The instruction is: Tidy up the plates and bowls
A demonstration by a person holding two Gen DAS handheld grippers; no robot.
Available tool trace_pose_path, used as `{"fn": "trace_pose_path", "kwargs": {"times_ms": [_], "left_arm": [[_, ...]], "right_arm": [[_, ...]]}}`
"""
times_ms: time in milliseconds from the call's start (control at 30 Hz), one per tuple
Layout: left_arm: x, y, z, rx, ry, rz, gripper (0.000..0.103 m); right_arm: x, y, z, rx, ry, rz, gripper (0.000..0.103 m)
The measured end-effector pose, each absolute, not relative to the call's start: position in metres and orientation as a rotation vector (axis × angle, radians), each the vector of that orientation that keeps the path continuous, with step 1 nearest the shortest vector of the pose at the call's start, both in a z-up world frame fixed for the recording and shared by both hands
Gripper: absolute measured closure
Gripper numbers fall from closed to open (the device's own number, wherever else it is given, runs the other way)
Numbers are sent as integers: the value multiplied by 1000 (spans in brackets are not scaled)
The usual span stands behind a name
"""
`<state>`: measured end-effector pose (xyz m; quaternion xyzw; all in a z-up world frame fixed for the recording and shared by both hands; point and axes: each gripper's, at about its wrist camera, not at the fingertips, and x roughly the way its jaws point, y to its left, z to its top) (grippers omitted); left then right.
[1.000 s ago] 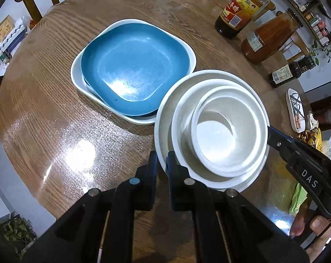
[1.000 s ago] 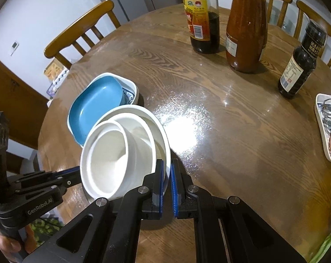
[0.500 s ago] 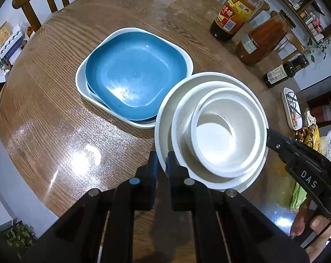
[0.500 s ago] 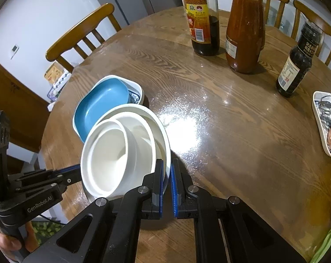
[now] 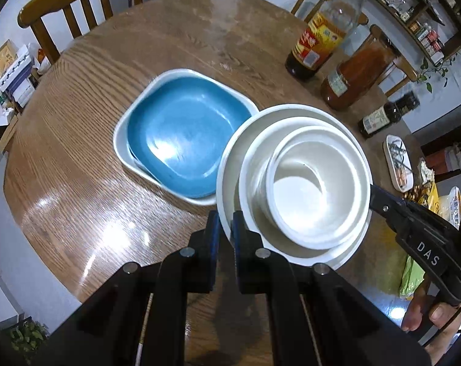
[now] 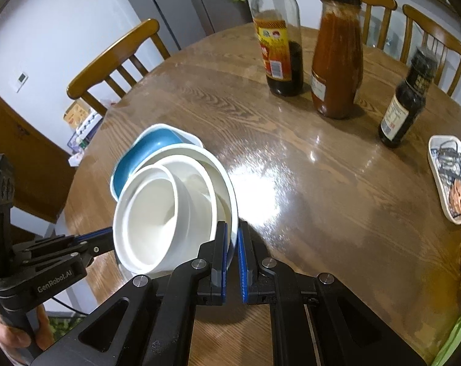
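Observation:
A round white plate [image 5: 230, 164] carries two nested white bowls [image 5: 315, 180]. My left gripper [image 5: 225, 222] is shut on the plate's near rim. My right gripper [image 6: 232, 238] is shut on the opposite rim of the same plate [image 6: 227, 183], with the bowls [image 6: 157, 213] leaning in it. The stack is held above the wooden table [image 5: 87, 164], overlapping a blue square dish [image 5: 181, 134] that sits in a white square dish [image 5: 120, 149]. The blue dish also shows in the right wrist view [image 6: 145, 155].
Three bottles stand at the far side: a soy-sauce bottle [image 6: 276, 45], a red-sauce jar [image 6: 337, 61] and a small dark bottle [image 6: 407, 103]. A small white tray [image 6: 450, 177] lies at the right edge. Wooden chairs [image 6: 114, 61] surround the table.
Both grippers have lifted the plate with its bowls higher above the table, and the stack now tilts. The blue dish has stayed in place.

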<state>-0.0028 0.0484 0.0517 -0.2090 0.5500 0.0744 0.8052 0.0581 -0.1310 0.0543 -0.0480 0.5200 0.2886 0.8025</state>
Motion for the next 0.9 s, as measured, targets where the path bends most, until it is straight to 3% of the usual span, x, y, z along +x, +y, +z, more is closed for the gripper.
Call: {"fn": "trace_pose_path", "kwargs": {"times_ms": [367,900], "left_arm": [[-3,116,70,-482,1117,292,99],[35,131,44,-329,1181,307,99]], "right_arm": [[74,-55,66,-139,1077,714,92],[113,-38,5,31,1216,680,92]]}}
